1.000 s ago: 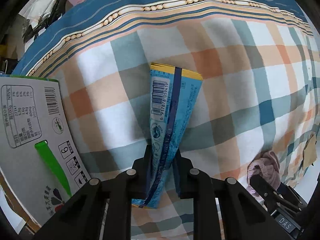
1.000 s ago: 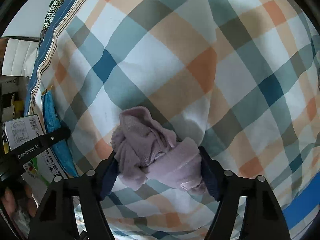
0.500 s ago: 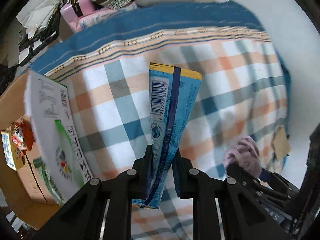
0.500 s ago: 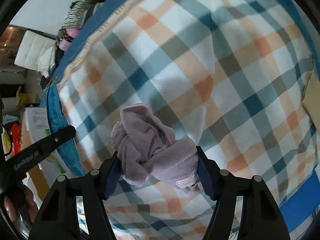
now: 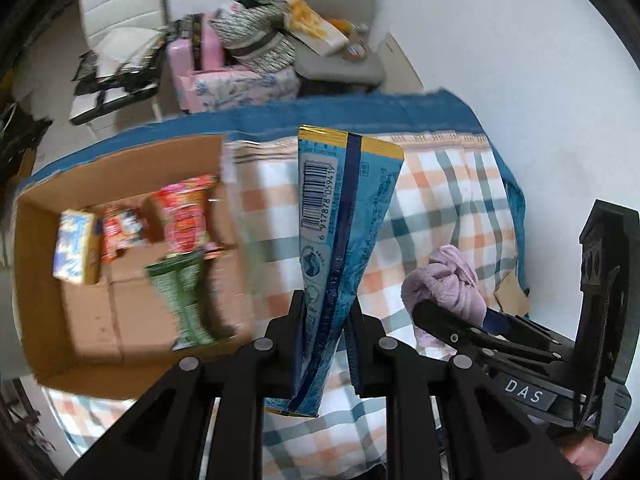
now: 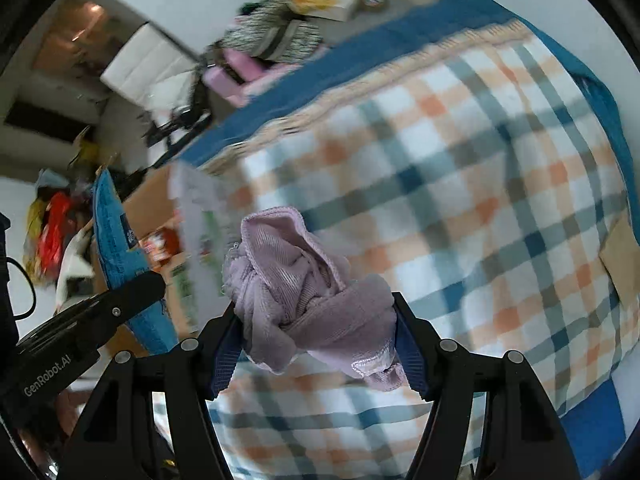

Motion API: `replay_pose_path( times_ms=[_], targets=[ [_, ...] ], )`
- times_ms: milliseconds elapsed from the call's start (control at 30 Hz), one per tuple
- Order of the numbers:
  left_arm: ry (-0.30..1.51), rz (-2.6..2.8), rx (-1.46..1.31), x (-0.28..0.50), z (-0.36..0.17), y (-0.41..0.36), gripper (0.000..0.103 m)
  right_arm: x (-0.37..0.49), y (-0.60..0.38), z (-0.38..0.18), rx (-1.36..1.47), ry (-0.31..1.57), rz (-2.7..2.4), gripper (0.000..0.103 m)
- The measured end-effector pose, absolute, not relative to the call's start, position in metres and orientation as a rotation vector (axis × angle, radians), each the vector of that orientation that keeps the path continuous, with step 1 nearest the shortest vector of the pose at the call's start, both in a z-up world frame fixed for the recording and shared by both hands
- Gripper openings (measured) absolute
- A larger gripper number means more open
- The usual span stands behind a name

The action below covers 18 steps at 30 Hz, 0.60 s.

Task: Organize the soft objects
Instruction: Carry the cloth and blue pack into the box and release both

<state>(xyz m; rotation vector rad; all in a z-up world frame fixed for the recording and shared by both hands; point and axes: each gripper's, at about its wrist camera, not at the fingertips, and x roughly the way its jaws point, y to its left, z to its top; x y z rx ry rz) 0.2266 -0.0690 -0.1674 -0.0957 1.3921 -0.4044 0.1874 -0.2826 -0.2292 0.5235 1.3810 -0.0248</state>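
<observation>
The left gripper [image 5: 326, 312] pinches a blue snack packet [image 5: 340, 236], and the right gripper [image 6: 316, 324] clamps a bunched lilac cloth [image 6: 304, 280]. Both hang above the plaid blanket [image 6: 460, 200], beside an open cardboard box [image 5: 92, 320]. To do this well, carry each item fully over the box rim before letting go (the cloth droops). Counted: one packet, one cloth, one box, about four packages inside.

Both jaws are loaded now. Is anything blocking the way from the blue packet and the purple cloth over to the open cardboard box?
Nothing visible blocks it. The blue packet and purple cloth hang above the plaid blanket; the cardboard box is open-topped, snack packs inside, bare floor remaining.
</observation>
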Motion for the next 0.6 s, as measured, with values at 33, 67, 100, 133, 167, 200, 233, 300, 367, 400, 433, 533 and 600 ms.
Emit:
replay_pose_path(
  times_ms=[33,67,100,133,167,200,233,300,367,400,433,533,600],
  targets=[
    [1.384,-0.39,-0.107,0.226,-0.164,-0.056,0.015,0.191,-0.268,-0.224,0.513,1.375,-0.002,0.07],
    [1.377,-0.374,-0.121,0.225,-0.16,-0.042,0.015,0.194,-0.252,-0.219,0.503,1.369,0.022,0.07],
    [1.372,-0.357,-0.132,0.225,-0.158,-0.029,0.015,0.197,-0.238,-0.215,0.492,1.366,0.043,0.07],
    [1.367,-0.333,-0.145,0.225,-0.157,-0.013,0.015,0.199,-0.223,-0.211,0.479,1.363,0.066,0.07],
    [1.366,-0.317,-0.155,0.225,-0.156,0.0,0.015,0.2,-0.208,-0.205,0.465,1.36,0.091,0.07],
    [1.366,-0.298,-0.167,0.225,-0.156,0.014,0.015,0.202,-0.194,-0.202,0.452,1.359,0.111,0.07],
    [1.366,-0.274,-0.184,0.225,-0.157,0.032,0.015,0.205,-0.179,-0.199,0.437,1.359,0.132,0.07],
    [1.37,-0.243,-0.2,0.226,-0.161,0.057,0.015,0.21,-0.149,-0.196,0.413,1.364,0.17,0.07],
    [1.381,-0.21,-0.229,0.227,-0.168,0.084,0.015,0.217,-0.12,-0.197,0.393,1.375,0.202,0.07],
    [1.39,-0.192,-0.242,0.229,-0.173,0.098,0.015,0.22,-0.108,-0.198,0.386,1.381,0.214,0.07],
    [1.398,-0.181,-0.253,0.23,-0.178,0.108,0.015,0.223,-0.096,-0.2,0.379,1.388,0.225,0.07],
    [1.435,-0.155,-0.289,0.236,-0.198,0.135,0.015,0.232,-0.054,-0.212,0.345,1.418,0.252,0.07],
    [1.461,-0.136,-0.3,0.241,-0.213,0.146,0.015,0.237,-0.034,-0.22,0.325,1.437,0.258,0.07]
  ],
)
